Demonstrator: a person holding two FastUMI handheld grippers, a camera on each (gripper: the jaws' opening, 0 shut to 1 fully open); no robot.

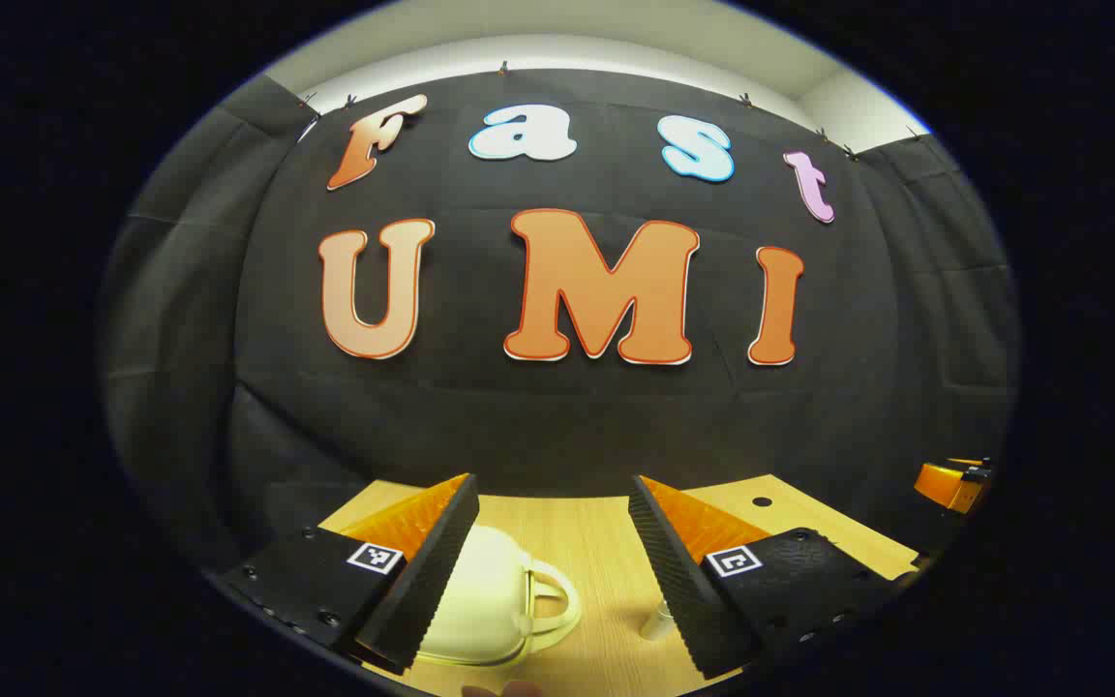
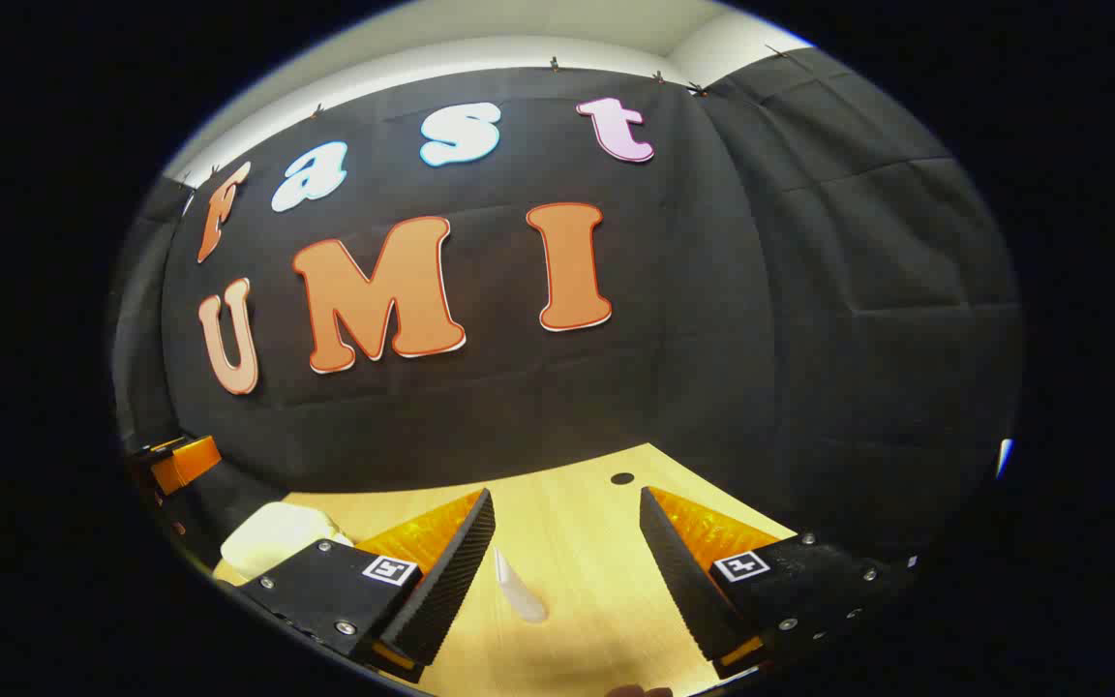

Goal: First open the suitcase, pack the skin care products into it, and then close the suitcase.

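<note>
In the left gripper view the left gripper (image 1: 553, 542) is holding its fingers wide apart, gripping nothing; the cream suitcase (image 1: 490, 600) is lying on the table (image 1: 596, 542) between them, a small bottle (image 1: 656, 621) just right of it. The right gripper (image 2: 567, 557) is likewise gaping empty, a white tube (image 2: 519, 588) right of the suitcase (image 2: 277, 537).

a recording booth: black cloth walls (image 1: 557, 426) around a wooden table (image 2: 577, 542).
</note>
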